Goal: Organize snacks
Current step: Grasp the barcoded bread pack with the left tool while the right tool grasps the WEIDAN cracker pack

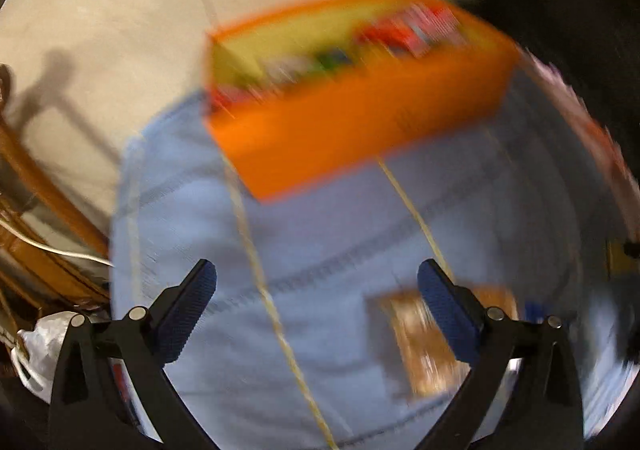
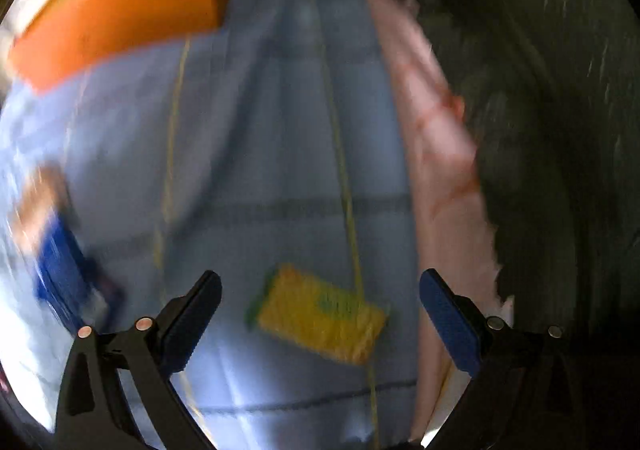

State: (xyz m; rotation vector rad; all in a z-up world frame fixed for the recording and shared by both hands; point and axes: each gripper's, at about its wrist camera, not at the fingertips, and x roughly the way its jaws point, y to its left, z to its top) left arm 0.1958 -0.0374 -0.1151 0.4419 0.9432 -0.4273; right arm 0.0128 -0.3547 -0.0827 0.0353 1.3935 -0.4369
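Observation:
Both views are blurred by motion. An orange box [image 1: 360, 129] with several colourful snack packets inside stands on a light blue cloth [image 1: 320, 250]. My left gripper [image 1: 316, 290] is open above the cloth, nothing between its fingers; a brown snack packet [image 1: 420, 346] lies by its right finger. In the right wrist view my right gripper [image 2: 320, 302] is open over a yellow snack packet [image 2: 320, 326] lying flat on the cloth [image 2: 260, 169]. The orange box [image 2: 120, 21] shows at the upper left and a blue packet [image 2: 64, 270] at the left.
A pink cloth edge [image 2: 440, 169] borders the blue cloth on the right, with dark carpet [image 2: 540, 129] beyond. Wooden furniture [image 1: 36, 209] and a white cable [image 1: 52, 250] stand at the left. A pale floor [image 1: 120, 29] lies behind the box.

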